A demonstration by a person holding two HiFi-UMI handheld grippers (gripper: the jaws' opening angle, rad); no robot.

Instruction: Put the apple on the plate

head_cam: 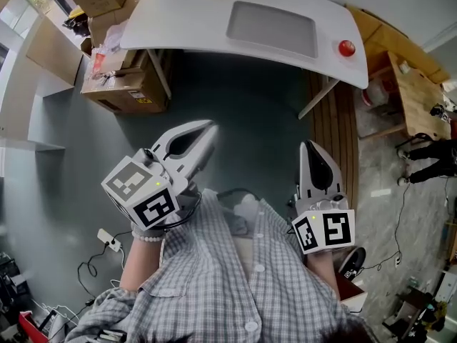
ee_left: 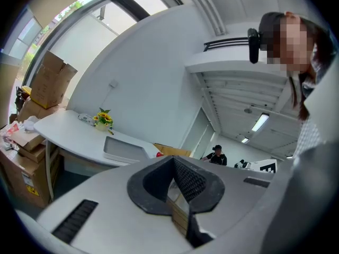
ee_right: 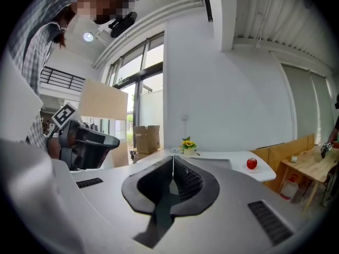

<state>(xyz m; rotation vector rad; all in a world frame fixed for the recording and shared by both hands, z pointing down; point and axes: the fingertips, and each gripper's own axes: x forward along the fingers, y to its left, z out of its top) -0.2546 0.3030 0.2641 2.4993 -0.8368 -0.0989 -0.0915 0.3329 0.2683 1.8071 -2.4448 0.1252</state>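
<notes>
Overhead, the left gripper [head_cam: 208, 126] and right gripper [head_cam: 308, 144] are held side by side, each with its fingers pressed together and nothing between them. Well ahead of both sets of fingertips stands a white table [head_cam: 186, 20]. The apple [head_cam: 346, 48] rests near its right end, beyond and right of the right gripper's fingertips, near a grey tray [head_cam: 271, 28].

A curved white surface [head_cam: 178, 20] stands on a dark grey floor [head_cam: 243, 113], cardboard boxes [head_cam: 125, 84] stacked at its left end, a wooden table [head_cam: 418, 95] off to the right. Behind it rises a plain white wall [ee_right: 228, 99], with tall windows [ee_right: 151, 94] letting in daylight.
</notes>
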